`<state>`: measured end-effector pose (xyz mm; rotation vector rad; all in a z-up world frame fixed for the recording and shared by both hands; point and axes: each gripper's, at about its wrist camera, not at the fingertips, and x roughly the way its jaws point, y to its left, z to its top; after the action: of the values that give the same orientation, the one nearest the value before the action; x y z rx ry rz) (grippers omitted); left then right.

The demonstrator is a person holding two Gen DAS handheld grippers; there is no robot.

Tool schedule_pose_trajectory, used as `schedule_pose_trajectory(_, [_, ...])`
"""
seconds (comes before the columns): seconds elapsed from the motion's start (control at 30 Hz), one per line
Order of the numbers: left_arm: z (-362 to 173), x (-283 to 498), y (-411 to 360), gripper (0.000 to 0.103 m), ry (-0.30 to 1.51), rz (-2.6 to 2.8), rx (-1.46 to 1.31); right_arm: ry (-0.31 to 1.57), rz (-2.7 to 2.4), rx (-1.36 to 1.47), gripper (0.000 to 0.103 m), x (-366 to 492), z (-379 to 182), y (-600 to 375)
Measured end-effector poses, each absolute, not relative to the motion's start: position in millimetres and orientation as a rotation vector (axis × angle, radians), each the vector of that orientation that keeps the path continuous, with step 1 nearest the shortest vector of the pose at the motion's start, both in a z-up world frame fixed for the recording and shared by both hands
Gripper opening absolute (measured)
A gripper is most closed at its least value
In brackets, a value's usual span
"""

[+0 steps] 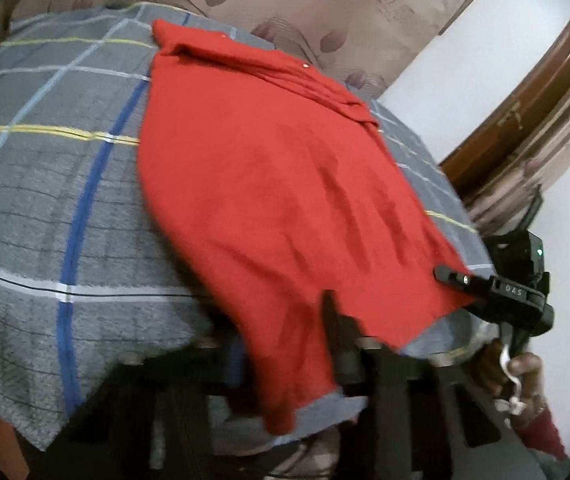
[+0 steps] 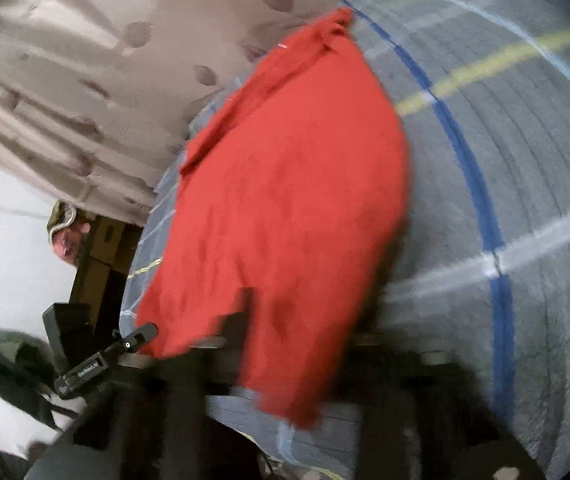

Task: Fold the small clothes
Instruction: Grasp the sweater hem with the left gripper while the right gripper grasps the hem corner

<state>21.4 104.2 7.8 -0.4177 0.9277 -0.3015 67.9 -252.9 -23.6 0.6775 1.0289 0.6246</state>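
The plaid blanket (image 1: 45,184) covers the tabletop, and on it the red garment (image 1: 269,184) lies spread, its near hem hanging over the front edge. At the far end 1 narrow band of cloth is turned over; apart from this I judge that the folding has hardly begun, and the main folds are left to do. The left gripper (image 1: 331,316) and the right gripper (image 2: 245,312) each clench the near hem, 1 at each side, with the red cloth pinched between the fingers and draped over them. The blur hides how tightly they close.
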Motion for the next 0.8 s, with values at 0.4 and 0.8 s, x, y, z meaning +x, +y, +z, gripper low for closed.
schedule_pose_trajectory(0.4, [12.2,15.6,95.3,0.006,0.877,-0.254,-0.264,1.007,0.636,0.704,0.005,57.4,-26.7,-255.1])
schedule_pose_trajectory(0.8, [10.3,15.9,94.1,0.006,0.881,-0.240,-0.231,1.033,0.663,0.708,0.037,67.6,-18.9,-249.9])
